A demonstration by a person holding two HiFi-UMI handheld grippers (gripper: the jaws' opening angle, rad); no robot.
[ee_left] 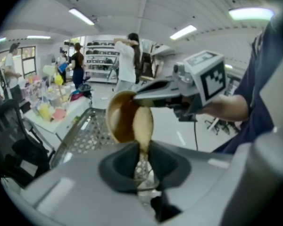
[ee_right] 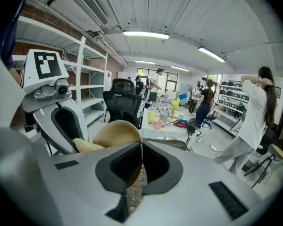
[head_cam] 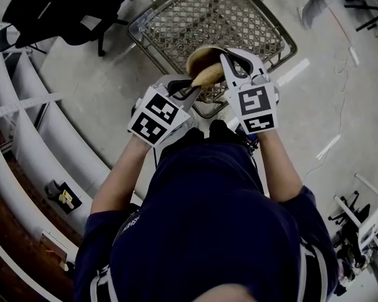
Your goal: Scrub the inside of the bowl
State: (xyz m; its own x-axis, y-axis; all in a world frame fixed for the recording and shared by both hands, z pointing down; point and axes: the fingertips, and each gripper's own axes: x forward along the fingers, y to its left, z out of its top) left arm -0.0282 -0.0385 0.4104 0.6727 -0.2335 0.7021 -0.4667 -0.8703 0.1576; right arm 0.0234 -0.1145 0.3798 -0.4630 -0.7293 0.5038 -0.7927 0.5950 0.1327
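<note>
Bowl is held upper centre of the head view, over a wire mesh basket on the concrete floor. We find the right gripper clamped on the bowl's rim. The left gripper is closed on a tan sponge set against the bowl's inner face. White shelving crowds the left edge, and a black chair stands upper left. Open floor lies at right.

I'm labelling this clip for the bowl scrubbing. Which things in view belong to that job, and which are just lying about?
In the job: bowl, rim clamped in the right gripper; sponge, clamped in the left gripper.
Lying about: wire-mesh basket below, black chair, white shelving, cluttered table.
</note>
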